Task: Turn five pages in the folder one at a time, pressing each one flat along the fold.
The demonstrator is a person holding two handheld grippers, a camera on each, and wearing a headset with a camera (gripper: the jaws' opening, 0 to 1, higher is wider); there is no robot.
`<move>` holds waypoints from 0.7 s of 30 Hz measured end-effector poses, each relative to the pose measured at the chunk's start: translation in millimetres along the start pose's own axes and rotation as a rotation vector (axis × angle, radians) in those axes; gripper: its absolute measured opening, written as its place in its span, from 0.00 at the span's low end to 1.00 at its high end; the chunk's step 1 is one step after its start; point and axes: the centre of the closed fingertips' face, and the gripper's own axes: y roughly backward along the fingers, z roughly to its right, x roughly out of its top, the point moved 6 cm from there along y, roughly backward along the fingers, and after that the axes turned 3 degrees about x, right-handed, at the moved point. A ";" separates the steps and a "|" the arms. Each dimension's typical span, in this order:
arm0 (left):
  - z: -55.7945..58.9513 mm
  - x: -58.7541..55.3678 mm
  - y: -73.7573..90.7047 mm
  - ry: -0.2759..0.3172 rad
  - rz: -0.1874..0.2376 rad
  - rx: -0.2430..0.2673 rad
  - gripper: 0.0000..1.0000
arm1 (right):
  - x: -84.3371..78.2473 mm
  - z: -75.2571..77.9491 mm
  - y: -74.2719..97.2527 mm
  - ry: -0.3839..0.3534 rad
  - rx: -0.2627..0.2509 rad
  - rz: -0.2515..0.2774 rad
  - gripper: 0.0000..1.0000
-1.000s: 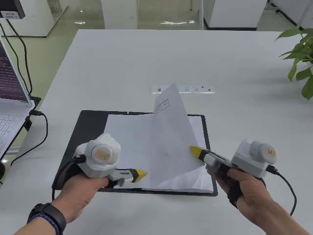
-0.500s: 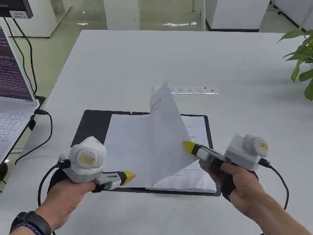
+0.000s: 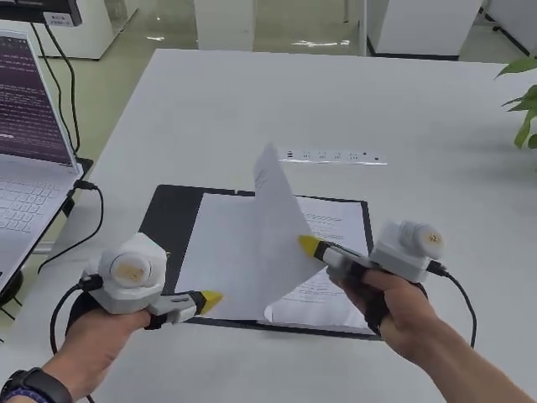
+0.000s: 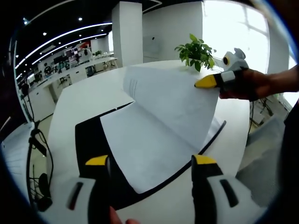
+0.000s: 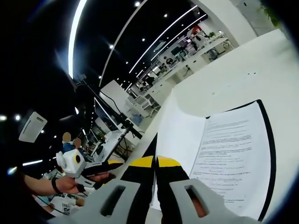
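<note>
The white table (image 3: 252, 101) took up most of the head view. On its near half lay the black folder (image 3: 164, 220), spread open and flat, its left cover bare and dark. A lifted page (image 3: 273, 227) stood up from the fold at a slant, blank side toward the left, with its top corner reaching toward the far edge of the folder. Beneath it on the right lay a printed sheet (image 3: 340, 225), flat against the cover.

A laptop (image 3: 25, 159) sat open at the table's left edge, screen lit, with a cable trailing from it. A plant (image 3: 527, 109) showed green at the far right.

The right gripper (image 3: 309, 245) sat at the lifted page's outer edge – its own view had the two yellow-tipped jaws pressed together with the sheet pinched between them. The left gripper (image 4: 150, 160) hung over the folder's near left corner, jaws spread wide and gripping nothing, aimed across the blank page. Whether it touched the folder could not be told.

A white power strip (image 3: 336, 156) lay on the table just beyond the folder.
</note>
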 end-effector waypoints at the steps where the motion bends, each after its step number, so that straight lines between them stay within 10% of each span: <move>1: -0.6 -1.0 1.1 0.002 -0.001 0.001 0.70 | -0.5 -1.3 -2.2 0.000 0.003 -0.003 0.00; 21: -15.8 1.9 43.2 0.036 0.064 0.048 0.75 | -22.1 -29.5 -57.0 -0.011 0.078 -0.102 0.00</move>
